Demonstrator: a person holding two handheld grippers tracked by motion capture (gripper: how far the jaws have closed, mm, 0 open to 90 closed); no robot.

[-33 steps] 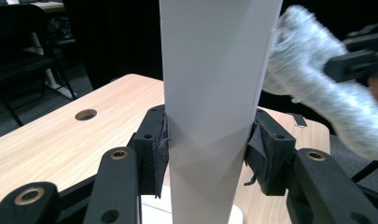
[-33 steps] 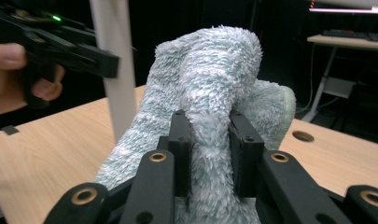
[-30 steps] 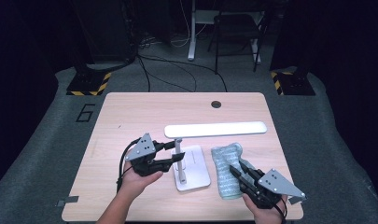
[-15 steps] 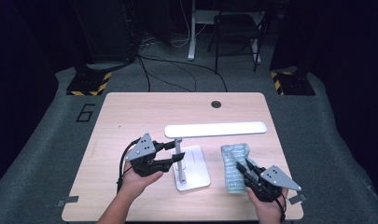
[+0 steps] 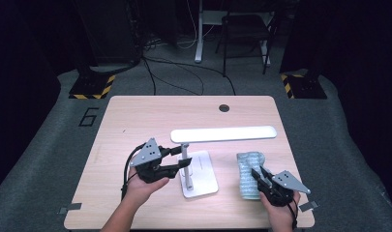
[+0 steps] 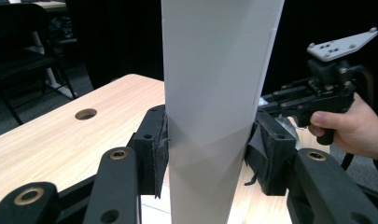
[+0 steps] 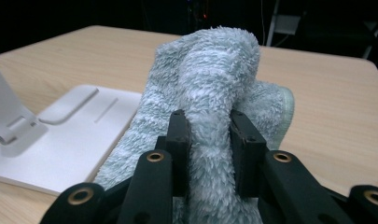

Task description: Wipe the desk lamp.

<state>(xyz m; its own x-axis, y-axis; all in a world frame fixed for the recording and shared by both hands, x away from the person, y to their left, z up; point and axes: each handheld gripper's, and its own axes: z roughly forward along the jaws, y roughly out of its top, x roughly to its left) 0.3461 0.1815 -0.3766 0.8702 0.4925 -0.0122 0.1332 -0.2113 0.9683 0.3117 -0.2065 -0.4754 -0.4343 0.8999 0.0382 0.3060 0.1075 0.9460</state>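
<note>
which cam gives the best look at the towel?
Right gripper view: the pale blue fluffy towel is close up, a raised fold pinched between the right claw pads. High view shows the whole towel small, lying on the table beside the lamp base. Left gripper view gives no usable look.

Upright white lamp (image 5: 193,164), bunched towel (image 5: 249,171) (pale blue)

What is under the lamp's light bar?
Under the light bar stands the lamp's post, clamped by the left gripper, on its white base; the bar's underside is hidden.
</note>
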